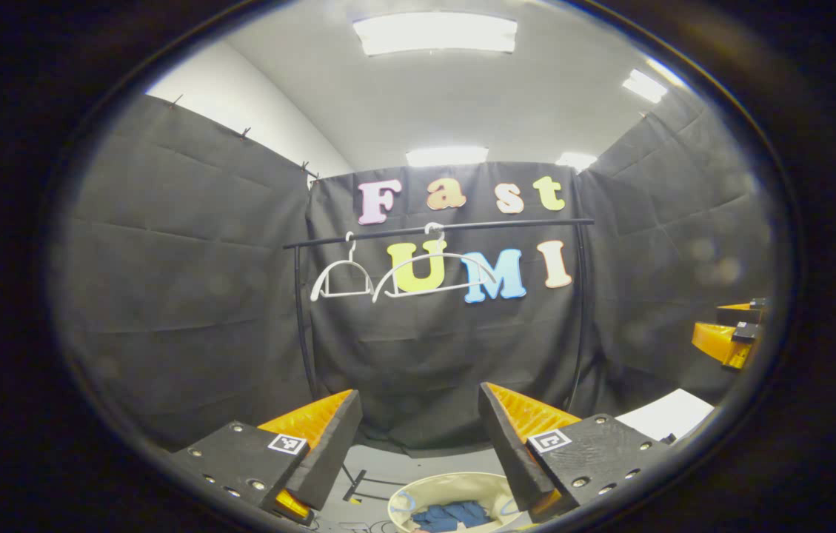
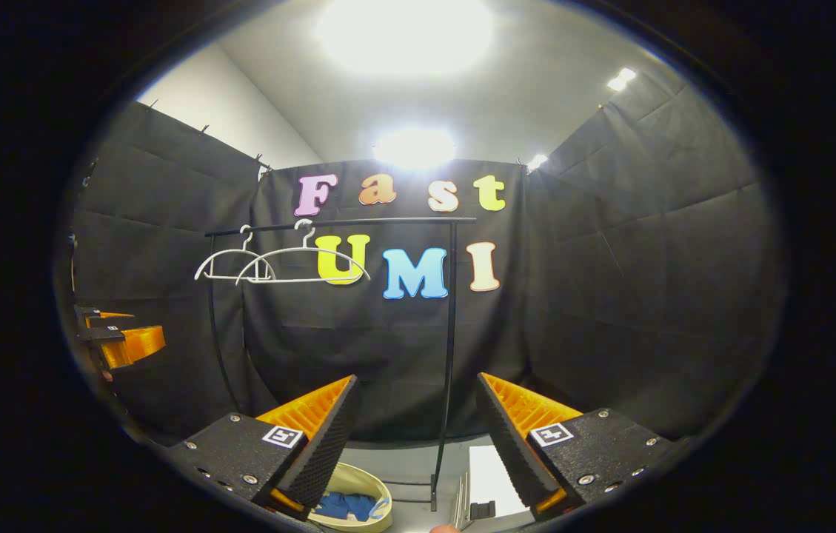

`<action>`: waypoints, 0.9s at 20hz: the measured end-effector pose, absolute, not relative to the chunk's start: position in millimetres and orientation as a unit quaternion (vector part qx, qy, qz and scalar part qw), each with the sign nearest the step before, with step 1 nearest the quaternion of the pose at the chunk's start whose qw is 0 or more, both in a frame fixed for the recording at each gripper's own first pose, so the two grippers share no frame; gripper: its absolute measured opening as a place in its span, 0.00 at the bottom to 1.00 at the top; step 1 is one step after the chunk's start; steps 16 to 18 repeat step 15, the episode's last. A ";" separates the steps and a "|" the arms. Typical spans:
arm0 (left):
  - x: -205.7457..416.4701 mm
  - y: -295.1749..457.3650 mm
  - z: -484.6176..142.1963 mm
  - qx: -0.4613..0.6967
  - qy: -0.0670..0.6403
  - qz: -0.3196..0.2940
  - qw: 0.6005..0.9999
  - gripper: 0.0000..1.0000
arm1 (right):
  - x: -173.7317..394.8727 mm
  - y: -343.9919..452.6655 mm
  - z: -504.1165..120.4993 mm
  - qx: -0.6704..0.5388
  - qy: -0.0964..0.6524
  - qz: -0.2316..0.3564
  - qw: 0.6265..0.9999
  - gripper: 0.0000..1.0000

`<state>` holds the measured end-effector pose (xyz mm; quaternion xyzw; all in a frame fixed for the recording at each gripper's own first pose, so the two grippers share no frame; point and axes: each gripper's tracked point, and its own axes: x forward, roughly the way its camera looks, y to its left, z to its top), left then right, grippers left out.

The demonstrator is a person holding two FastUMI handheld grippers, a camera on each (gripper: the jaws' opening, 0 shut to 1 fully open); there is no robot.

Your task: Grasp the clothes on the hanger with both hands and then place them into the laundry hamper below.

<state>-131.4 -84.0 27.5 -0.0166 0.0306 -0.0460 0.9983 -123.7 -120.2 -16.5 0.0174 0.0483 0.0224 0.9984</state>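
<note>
Two bare white hangers (image 1: 403, 275) hang on the black rail (image 1: 440, 225) against the back wall; they are the white hangers (image 2: 281, 265) of the right gripper view too. Blue clothes (image 1: 451, 514) lie inside the cream laundry hamper (image 1: 418, 492) on the floor below, seen again as blue clothes (image 2: 347, 506) in the hamper (image 2: 366, 485). My left gripper (image 1: 418, 414) is open and holds nothing. My right gripper (image 2: 418, 407) is open and holds nothing as well. Each gripper shows at the edge of the other's view, as right gripper (image 1: 729, 333) and left gripper (image 2: 121, 337).
The rack's black uprights (image 2: 449, 355) stand on the grey floor beside the hamper. A white board (image 1: 673, 414) lies on the floor to the right, seen also as a white board (image 2: 492, 474). Black cloth walls close in on three sides.
</note>
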 end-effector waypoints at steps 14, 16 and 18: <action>-138.2 -88.5 40.9 -0.007 0.011 -0.053 0.999 0.92 | -126.1 -117.5 -7.0 0.013 0.035 0.027 0.999 0.95; -140.0 -88.4 40.2 -0.006 0.010 -0.053 0.999 0.92 | -128.6 -117.6 -6.9 0.013 0.033 0.026 0.999 0.95; -140.0 -88.4 40.2 -0.006 0.010 -0.053 0.999 0.92 | -128.6 -117.6 -6.9 0.013 0.033 0.026 0.999 0.95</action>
